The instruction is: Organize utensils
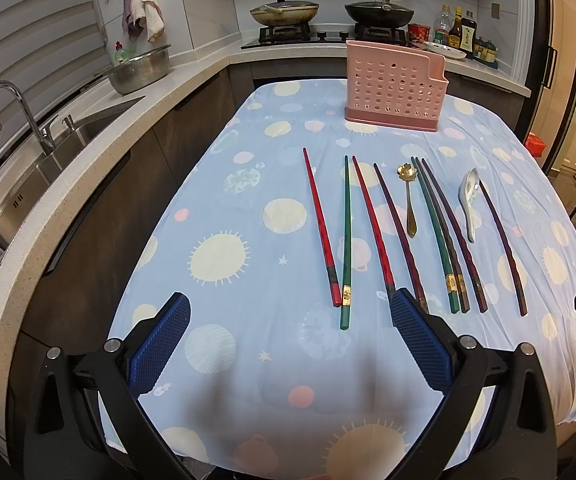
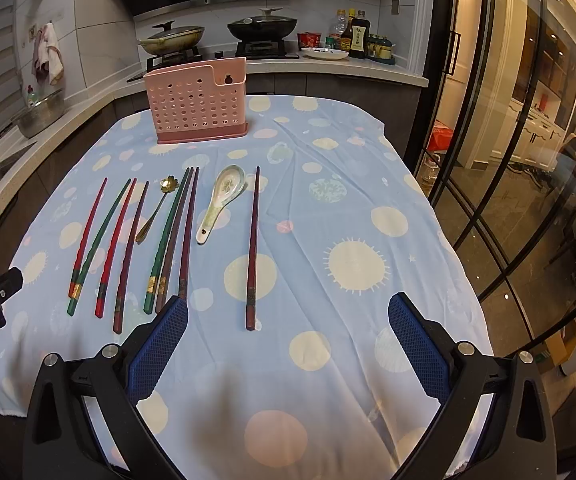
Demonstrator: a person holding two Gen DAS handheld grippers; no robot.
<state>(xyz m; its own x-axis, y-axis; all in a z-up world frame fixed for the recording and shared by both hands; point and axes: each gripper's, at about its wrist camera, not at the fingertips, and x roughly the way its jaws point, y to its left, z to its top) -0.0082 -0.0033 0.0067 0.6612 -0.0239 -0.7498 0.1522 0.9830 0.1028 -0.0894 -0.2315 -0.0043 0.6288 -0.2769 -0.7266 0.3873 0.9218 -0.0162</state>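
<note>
Several chopsticks lie side by side on the blue patterned cloth (image 1: 247, 240): red (image 1: 322, 228), green (image 1: 346, 240) and dark brown ones (image 2: 252, 246). Among them rest a gold flower spoon (image 1: 408, 200) (image 2: 155, 212) and a white ceramic spoon (image 1: 470, 200) (image 2: 219, 202). A pink perforated utensil holder (image 1: 396, 86) (image 2: 197, 100) stands upright at the far end. My left gripper (image 1: 290, 308) hovers open just short of the chopsticks' near ends. My right gripper (image 2: 288, 312) is open too, with the lone dark chopstick's near end between its fingers' line.
A counter with a sink (image 1: 39, 168), faucet and metal colander (image 1: 139, 68) runs along the left. A stove with two pans (image 1: 328, 12) and bottles (image 1: 460, 32) lies behind the table. Glass doors (image 2: 508, 160) stand to the right. The cloth's near part is bare.
</note>
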